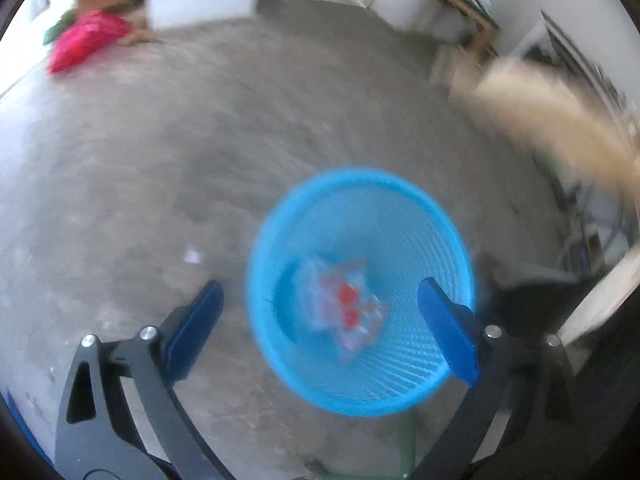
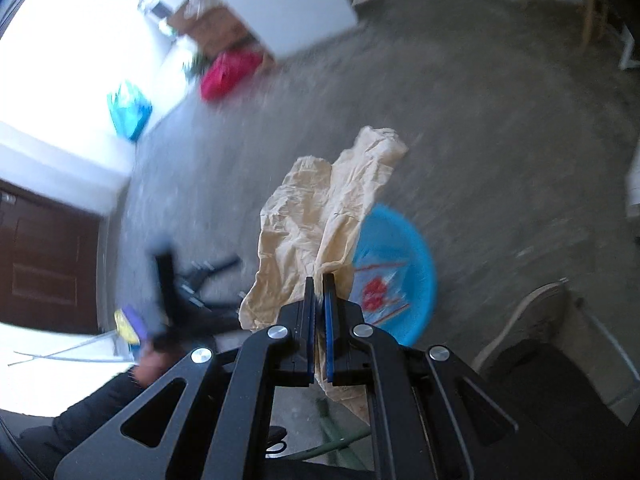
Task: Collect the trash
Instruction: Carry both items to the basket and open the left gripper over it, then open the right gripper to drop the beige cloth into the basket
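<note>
Left claw (image 1: 320, 312) gaped over round blue mesh basket (image 1: 400, 384); blurred clear wrapper (image 1: 344, 308) inside. Right claw (image 2: 318, 284) clenched on crumpled beige cloth (image 2: 312, 220), half hiding basket.

basket (image 1: 360, 292) on floor (image 1: 200, 140) | wrapper (image 1: 344, 308) in basket | left gripper (image 1: 320, 320) above basket, 1 finger either side | cloth (image 2: 316, 220) in right gripper (image 2: 319, 284), left of basket | bag (image 1: 86, 40) far left

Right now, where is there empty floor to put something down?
Bare grey concrete floor stretches between the round blue mesh basket and the red bag by the wall. It's crowded at the basket: a clear wrapper lies inside, and crumpled beige paper hangs over it.
</note>
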`<state>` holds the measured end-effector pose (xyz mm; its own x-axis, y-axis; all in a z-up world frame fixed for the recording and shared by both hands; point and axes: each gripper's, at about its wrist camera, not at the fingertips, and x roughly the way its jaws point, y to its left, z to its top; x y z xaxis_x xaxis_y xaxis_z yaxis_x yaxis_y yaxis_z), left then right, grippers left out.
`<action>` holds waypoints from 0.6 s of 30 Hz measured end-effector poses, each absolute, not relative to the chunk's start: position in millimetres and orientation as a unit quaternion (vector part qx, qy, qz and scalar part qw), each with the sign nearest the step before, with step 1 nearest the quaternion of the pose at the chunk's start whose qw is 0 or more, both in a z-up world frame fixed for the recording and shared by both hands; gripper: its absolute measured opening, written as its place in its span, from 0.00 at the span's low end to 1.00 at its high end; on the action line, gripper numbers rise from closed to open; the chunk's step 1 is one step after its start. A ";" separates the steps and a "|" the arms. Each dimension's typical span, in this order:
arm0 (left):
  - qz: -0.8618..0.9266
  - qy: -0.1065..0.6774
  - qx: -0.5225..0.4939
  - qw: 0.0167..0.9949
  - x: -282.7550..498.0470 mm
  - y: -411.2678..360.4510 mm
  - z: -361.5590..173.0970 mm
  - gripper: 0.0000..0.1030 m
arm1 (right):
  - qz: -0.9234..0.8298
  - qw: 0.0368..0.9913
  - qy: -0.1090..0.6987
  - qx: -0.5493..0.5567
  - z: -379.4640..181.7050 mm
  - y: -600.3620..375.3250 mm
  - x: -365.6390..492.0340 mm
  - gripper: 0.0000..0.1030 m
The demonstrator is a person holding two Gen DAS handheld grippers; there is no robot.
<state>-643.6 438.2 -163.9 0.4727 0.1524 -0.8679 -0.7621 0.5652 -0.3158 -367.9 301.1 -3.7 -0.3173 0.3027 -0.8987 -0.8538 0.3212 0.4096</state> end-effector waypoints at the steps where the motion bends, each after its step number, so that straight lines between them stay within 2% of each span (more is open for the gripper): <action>1: 0.303 0.413 -0.365 0.777 -655.9 441.6 -161.5 0.91 | 0.533 0.532 0.614 -0.236 -18.0 305.8 -375.1 0.04; 8: 0.336 0.375 -0.384 0.774 -681.0 455.2 -145.5 0.91 | 0.489 0.478 0.651 -0.331 -124.4 343.9 -418.6 0.04; 10: 0.334 0.372 -0.388 0.775 -682.4 453.8 -144.9 0.91 | 0.481 0.482 0.643 -0.352 -142.2 353.9 -423.9 0.08; 11: 0.332 0.372 -0.388 0.775 -671.7 449.8 -149.9 0.91 | 0.478 0.486 0.635 -0.364 -149.2 359.8 -426.2 0.20; 12: 0.331 0.371 -0.387 0.776 -666.3 445.9 -149.7 0.91 | 0.474 0.485 0.632 -0.375 -157.4 362.9 -427.2 0.50; 14: 0.325 0.369 -0.387 0.780 -662.8 444.9 -148.0 0.91 | 0.477 0.479 0.635 -0.373 -171.1 363.0 -424.7 0.82; 18: 0.320 0.365 -0.367 0.794 -649.2 437.3 -135.5 0.91 | 0.468 0.471 0.662 -0.348 -166.0 355.7 -405.7 0.82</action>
<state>-649.2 437.3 -135.5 0.5291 0.2405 -0.8138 -0.7759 0.5255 -0.3491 -405.7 355.7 -166.0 -0.3154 -0.0194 -0.9488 -0.9010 0.3201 0.2929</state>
